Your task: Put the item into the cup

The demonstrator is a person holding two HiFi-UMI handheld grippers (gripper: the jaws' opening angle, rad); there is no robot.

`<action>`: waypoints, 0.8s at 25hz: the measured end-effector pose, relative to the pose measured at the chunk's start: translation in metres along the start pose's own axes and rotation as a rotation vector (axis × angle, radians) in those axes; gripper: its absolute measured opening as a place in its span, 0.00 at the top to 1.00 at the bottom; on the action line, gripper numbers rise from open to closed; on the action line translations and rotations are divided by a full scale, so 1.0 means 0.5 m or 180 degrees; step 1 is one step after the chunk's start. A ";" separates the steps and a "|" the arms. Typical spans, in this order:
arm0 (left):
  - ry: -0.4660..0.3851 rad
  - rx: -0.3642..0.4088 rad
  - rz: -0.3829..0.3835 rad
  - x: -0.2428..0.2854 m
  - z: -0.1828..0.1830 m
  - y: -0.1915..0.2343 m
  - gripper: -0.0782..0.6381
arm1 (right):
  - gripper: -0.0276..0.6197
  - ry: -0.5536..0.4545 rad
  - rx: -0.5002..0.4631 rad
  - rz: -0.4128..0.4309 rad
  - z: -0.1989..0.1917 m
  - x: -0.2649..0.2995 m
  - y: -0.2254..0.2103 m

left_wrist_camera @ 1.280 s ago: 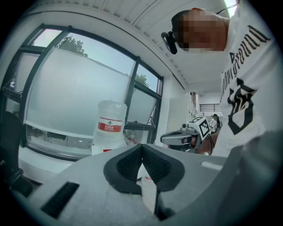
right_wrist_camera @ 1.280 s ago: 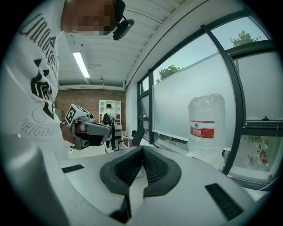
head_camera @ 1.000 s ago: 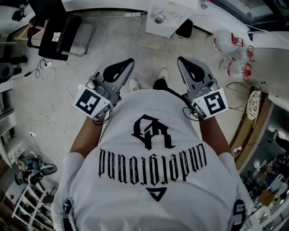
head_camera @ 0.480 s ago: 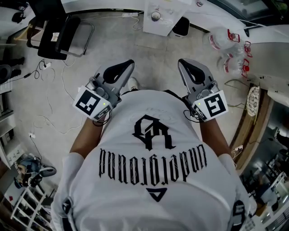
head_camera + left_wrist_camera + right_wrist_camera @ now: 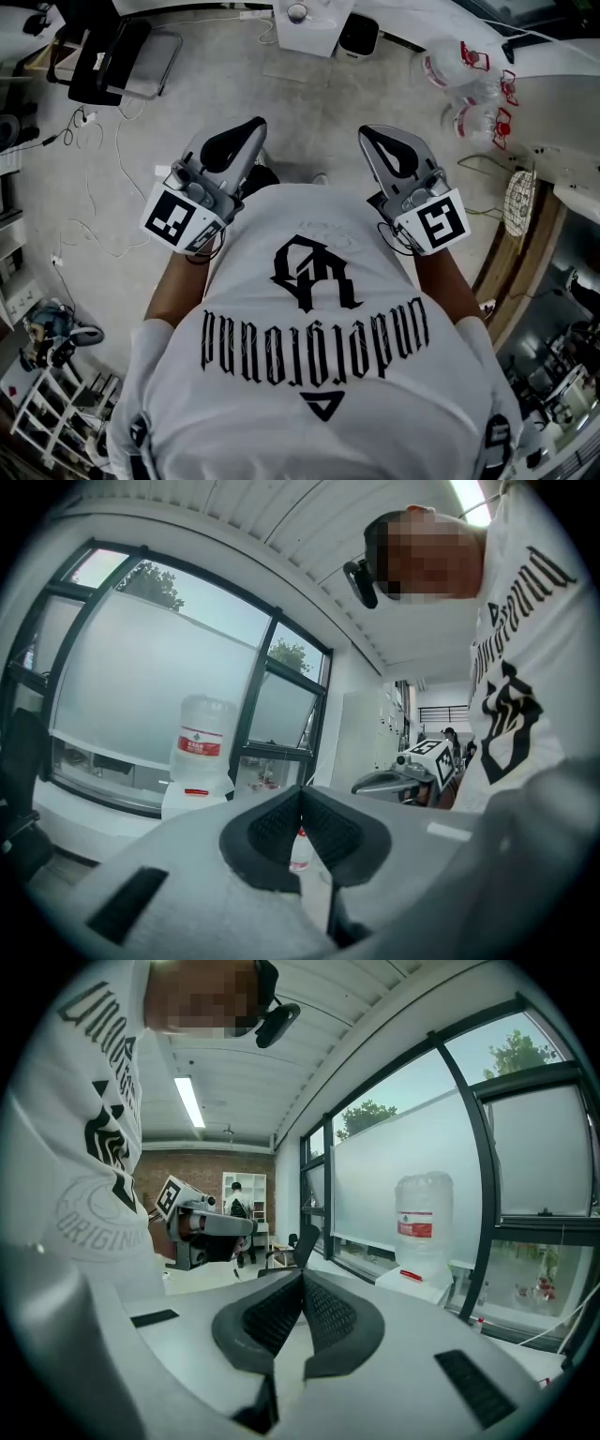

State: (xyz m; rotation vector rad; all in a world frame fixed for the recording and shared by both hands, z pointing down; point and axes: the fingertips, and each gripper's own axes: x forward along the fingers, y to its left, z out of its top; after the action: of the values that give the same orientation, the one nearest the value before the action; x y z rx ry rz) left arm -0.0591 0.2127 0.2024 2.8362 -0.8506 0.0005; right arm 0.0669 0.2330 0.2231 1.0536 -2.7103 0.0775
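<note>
I cannot make out a cup or an item to go in it in any view. Both grippers are held up in front of the person's white printed shirt [image 5: 309, 309], above a grey floor. My left gripper [image 5: 253, 124] is shut, its black pads meeting at the tips with nothing between them; in its own view the left gripper [image 5: 302, 789] points toward a window. My right gripper [image 5: 368, 132] is likewise shut and empty, and in its own view the right gripper [image 5: 302, 1275] faces the room and the windows.
On the floor lie clear water bottles [image 5: 457, 73], a white box [image 5: 309, 26] with a small round object on it, a black chair [image 5: 112, 52] and loose cables [image 5: 98, 178]. A wooden board [image 5: 506, 253] runs along the right. A water dispenser bottle [image 5: 202, 741] stands by the window.
The head view has shifted: the box, bottles and chair slid up and left in the picture. Both grippers stay shut and held before the chest, a little to the left.
</note>
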 end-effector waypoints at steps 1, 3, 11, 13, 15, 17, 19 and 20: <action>0.0007 0.0000 0.0027 0.007 -0.004 -0.021 0.87 | 0.94 0.0006 0.0014 0.0029 -0.010 -0.022 -0.003; 0.0024 0.0013 0.0058 0.024 -0.014 -0.060 0.87 | 0.94 0.0005 0.0032 0.0071 -0.029 -0.061 -0.009; 0.0052 0.0003 0.0143 0.058 -0.033 -0.166 0.87 | 0.94 -0.0028 0.0103 0.0126 -0.067 -0.162 -0.024; 0.0048 0.0006 0.0159 0.062 -0.031 -0.176 0.87 | 0.94 -0.0031 0.0108 0.0119 -0.068 -0.173 -0.030; 0.0053 0.0000 0.0168 0.061 -0.031 -0.181 0.87 | 0.94 -0.0037 0.0109 0.0124 -0.068 -0.177 -0.031; 0.0060 -0.0004 0.0178 0.059 -0.033 -0.183 0.87 | 0.94 -0.0052 0.0106 0.0139 -0.067 -0.177 -0.029; 0.0058 -0.0019 0.0189 0.059 -0.036 -0.186 0.87 | 0.94 -0.0057 0.0115 0.0154 -0.068 -0.179 -0.025; 0.0059 -0.0031 0.0189 0.060 -0.037 -0.188 0.87 | 0.94 -0.0051 0.0120 0.0161 -0.068 -0.182 -0.024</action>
State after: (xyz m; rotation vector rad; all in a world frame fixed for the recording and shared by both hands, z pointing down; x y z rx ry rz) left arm 0.0184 0.2766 0.2061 2.7963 -0.9281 0.0306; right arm 0.1463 0.2887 0.2347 1.0003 -2.7604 0.1300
